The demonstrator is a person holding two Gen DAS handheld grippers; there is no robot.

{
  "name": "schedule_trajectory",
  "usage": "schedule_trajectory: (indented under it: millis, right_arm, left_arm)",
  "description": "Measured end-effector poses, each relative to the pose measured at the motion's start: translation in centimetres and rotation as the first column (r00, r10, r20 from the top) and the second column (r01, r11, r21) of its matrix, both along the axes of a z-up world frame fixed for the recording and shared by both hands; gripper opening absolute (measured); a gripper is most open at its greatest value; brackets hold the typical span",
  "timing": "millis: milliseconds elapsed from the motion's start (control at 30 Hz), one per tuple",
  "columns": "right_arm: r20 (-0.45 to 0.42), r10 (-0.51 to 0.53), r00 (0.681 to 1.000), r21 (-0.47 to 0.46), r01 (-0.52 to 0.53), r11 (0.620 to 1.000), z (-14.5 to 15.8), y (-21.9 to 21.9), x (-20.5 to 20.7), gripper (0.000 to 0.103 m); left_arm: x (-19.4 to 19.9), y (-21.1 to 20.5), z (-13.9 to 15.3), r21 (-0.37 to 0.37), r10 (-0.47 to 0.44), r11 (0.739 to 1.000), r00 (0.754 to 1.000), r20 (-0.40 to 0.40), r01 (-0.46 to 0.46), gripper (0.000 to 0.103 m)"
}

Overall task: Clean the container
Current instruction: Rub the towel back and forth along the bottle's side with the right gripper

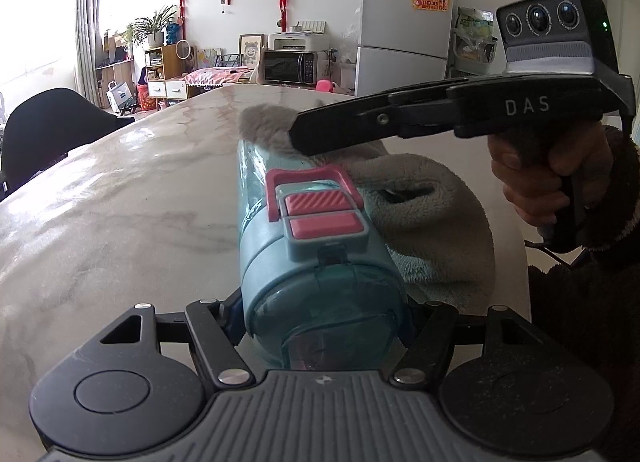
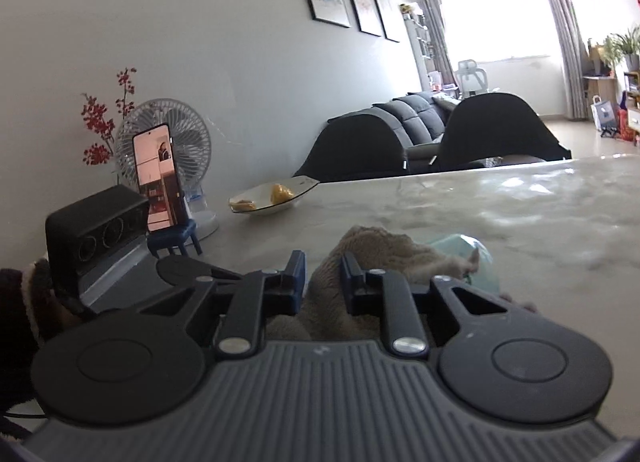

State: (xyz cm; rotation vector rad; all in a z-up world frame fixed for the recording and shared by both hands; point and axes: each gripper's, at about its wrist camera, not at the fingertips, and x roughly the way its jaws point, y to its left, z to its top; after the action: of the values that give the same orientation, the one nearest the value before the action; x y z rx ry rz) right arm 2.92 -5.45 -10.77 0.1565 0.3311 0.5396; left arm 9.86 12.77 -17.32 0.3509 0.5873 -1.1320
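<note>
Hiding bottle (image 1: 320, 262) side — cloth (image 1: 420, 198) in right claw (image 1: 296, 134)

Bare tabletop (image 1: 100, 198) left of the bottle (image 1: 304, 222); the cloth (image 1: 432, 214) crowds its right side.

Bottle (image 1: 316, 246) lies on table (image 1: 120, 222); cloth (image 1: 432, 214) apparently draped rightward.
</note>
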Motion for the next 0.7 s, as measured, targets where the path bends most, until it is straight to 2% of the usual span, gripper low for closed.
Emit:
schedule_trajectory:
  millis: [100,467,700]
  right_arm:
    - [0.008,-0.009,1.000,-0.023,0.009,1.000,0.1,0.1,0.3,0.019]
    - [0.018,-0.093,0.995,-0.003,0.093,0.996,-0.4,-1.3,2.7,0.018]
    - [0.029,-0.138,0.990,-0.019,0.139,0.990,-0.4,-1.8,2.6,0.018]
  left_arm:
    - [-0.1,0.0,0.0,0.001,-0.002,1.000,1.000,0.001,0.002,0.071]
    - [-0.1,0.0,-0.1,-0.003,-0.004,1.000,1.000,-0.007,0.004,0.071]
    - [-0.2,-0.1,-0.2,-0.005,-0.006,1.000,1.000,-0.009,0.006,0.072]
